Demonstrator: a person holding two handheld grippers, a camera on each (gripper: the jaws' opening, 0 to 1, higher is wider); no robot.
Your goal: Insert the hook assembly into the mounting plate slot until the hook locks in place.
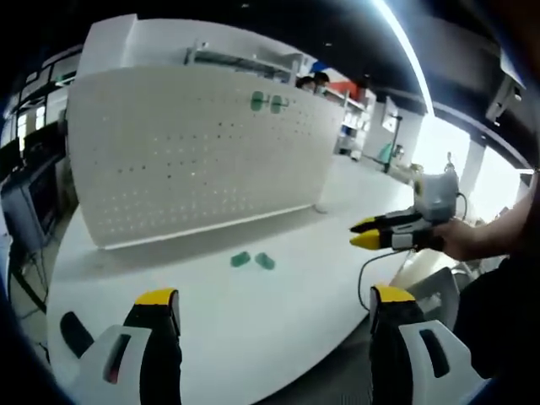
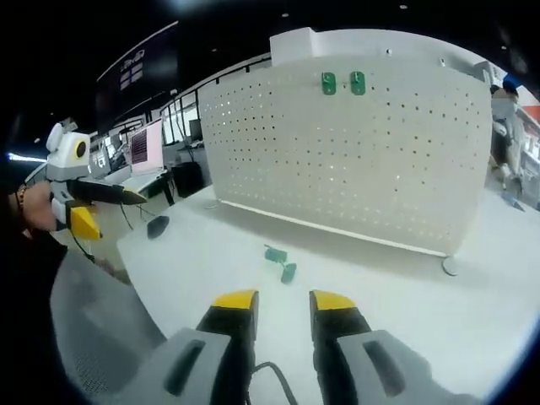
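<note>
On the white table [image 1: 253, 312], near the middle of the left gripper view, lie two small green plastic hook pieces [image 1: 252, 260], side by side and just in front of the big white perforated mounting board [image 1: 194, 148] that stands upright behind them. Two more green hooks [image 1: 267, 103] already sit high on that board, toward its upper right. The left tongs [image 1: 274, 302] rise from the bottom of this view, spread wide and holding nothing. At the right edge, the right tongs [image 1: 366, 234] come in, held by a person's hand [image 1: 464, 240].

From the right gripper view, the right tongs [image 2: 281, 299] stand at bottom centre with a narrow gap between the yellow tips, empty. The left tongs [image 2: 101, 207] appear at the left edge; whether they are spread I cannot tell there.
</note>
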